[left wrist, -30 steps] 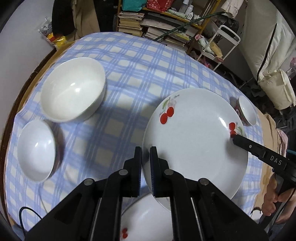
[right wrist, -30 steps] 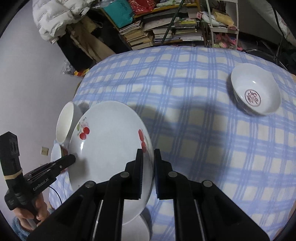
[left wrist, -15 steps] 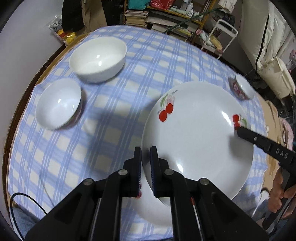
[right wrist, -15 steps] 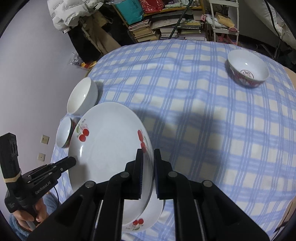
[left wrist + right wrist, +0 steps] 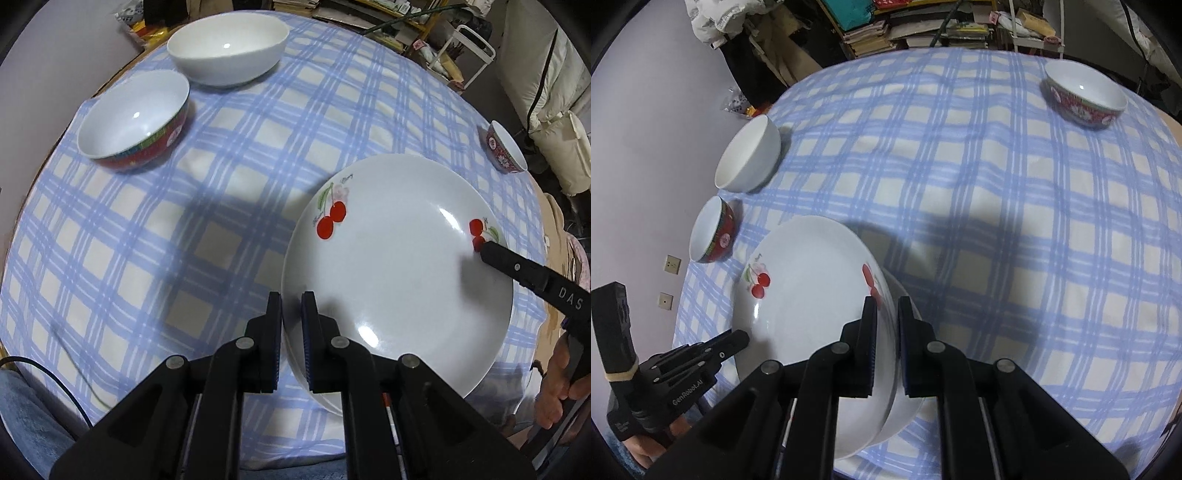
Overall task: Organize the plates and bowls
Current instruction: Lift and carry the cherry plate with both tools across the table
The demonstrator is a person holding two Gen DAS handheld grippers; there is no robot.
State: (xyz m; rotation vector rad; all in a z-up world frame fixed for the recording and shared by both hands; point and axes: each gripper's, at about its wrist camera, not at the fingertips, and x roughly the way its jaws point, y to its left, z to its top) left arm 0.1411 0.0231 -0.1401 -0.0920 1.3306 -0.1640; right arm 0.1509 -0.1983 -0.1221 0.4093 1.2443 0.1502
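Plates: two, stacked. Bowls: three. My left claw and right claw both pinch the top cherry plate.

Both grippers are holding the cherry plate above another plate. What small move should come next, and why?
Probably lower the cherry plate straight down. The left gripper and right gripper pinch opposite rims, and the second plate lies almost directly beneath it, only its edge peeking out, so the stack seems nearly aligned.
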